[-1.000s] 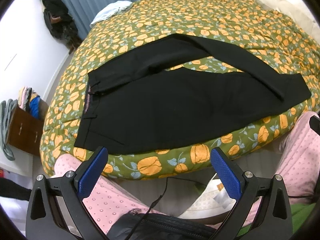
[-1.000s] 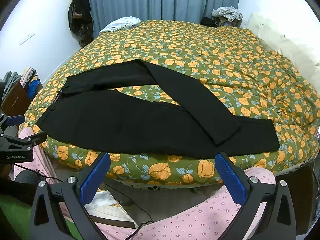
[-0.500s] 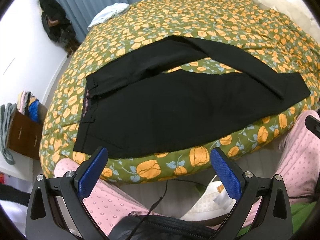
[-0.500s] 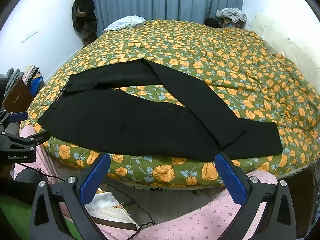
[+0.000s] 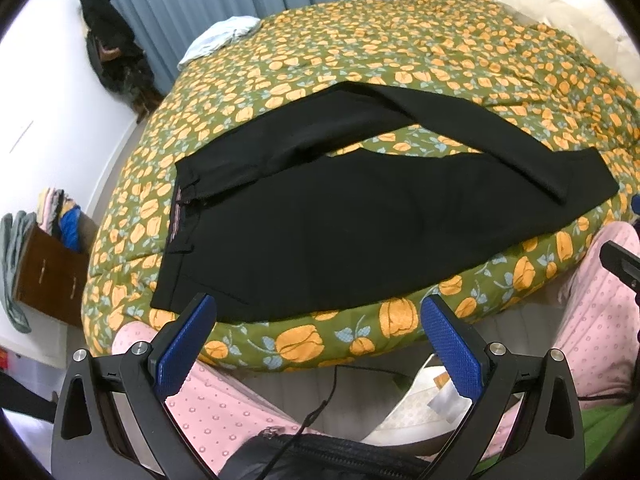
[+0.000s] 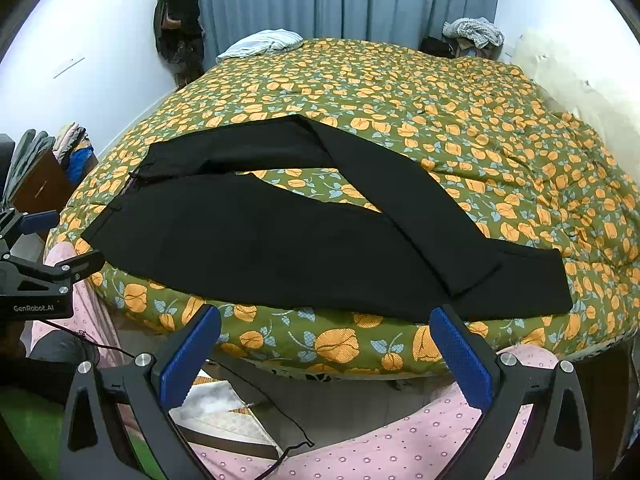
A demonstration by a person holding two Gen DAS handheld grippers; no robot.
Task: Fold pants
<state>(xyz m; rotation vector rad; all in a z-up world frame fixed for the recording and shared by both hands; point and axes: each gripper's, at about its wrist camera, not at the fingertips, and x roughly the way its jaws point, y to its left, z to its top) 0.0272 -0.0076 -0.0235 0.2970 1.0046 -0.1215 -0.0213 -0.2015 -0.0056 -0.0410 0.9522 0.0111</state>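
Over the last second I have tipped my left gripper slightly upward, so the black pants sit a little lower in its view and more of the curtain and the far end of the bed shows. My right gripper has tilted up as well and eased closer, so the pants now lie lower and larger between its wide-spread blue pads.

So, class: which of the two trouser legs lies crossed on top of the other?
The far leg: it bends diagonally and its cuff rests over the near leg, which lies straight along the bed edge.
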